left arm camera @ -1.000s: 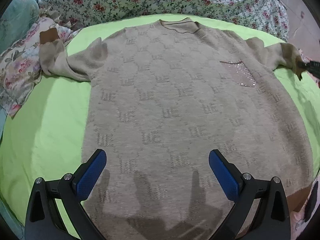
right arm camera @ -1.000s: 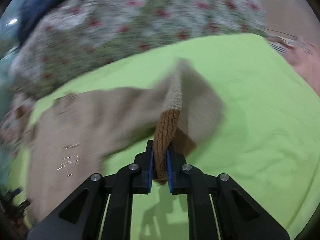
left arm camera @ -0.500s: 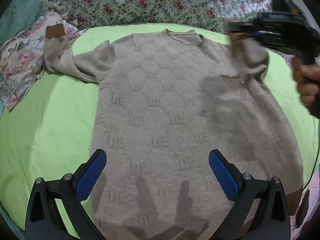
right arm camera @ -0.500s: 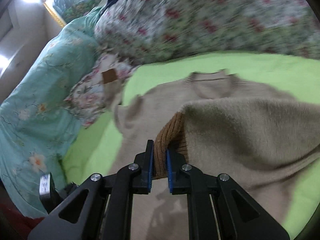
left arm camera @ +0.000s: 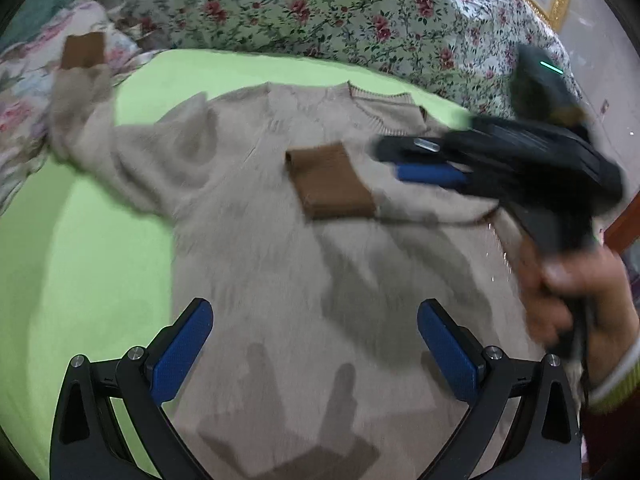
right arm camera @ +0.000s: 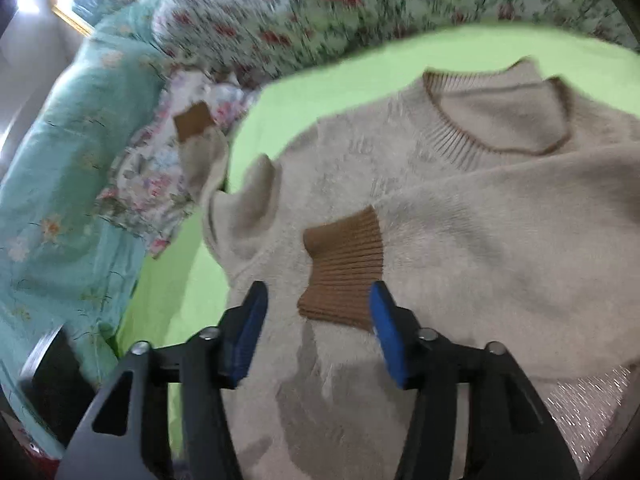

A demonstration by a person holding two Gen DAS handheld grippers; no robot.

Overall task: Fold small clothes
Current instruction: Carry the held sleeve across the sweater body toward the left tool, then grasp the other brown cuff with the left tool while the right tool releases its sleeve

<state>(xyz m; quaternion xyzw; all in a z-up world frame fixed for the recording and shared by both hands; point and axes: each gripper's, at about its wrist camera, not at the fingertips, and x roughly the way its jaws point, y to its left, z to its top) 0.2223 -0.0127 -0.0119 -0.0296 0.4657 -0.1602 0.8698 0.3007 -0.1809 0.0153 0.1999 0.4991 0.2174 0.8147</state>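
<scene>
A beige knit sweater (left arm camera: 260,260) (right arm camera: 500,240) lies face up on a green sheet (left arm camera: 80,260). One sleeve is folded across its chest, and that sleeve's brown cuff (left arm camera: 330,182) (right arm camera: 344,268) rests flat there. My right gripper (right arm camera: 318,300) (left arm camera: 394,160) hovers just behind the cuff. Its jaws are opening, and the cuff lies between the blue pads untouched. The other sleeve stretches off to the left, its brown cuff (left arm camera: 82,51) (right arm camera: 194,120) on the floral bedding. My left gripper (left arm camera: 316,320) stands open over the sweater's lower body, holding nothing.
A floral quilt (left arm camera: 320,8) is bunched behind the sheet and a teal quilt (right arm camera: 60,200) lies at the left. A hand (left arm camera: 572,300) holds the right gripper over the sweater's right side. A sequined pocket (right arm camera: 580,408) shows under the folded sleeve.
The right gripper carried the sleeve from the sweater's right side over onto the chest, then opened and let the cuff go. The left gripper shifted a little across the sweater, still open.
</scene>
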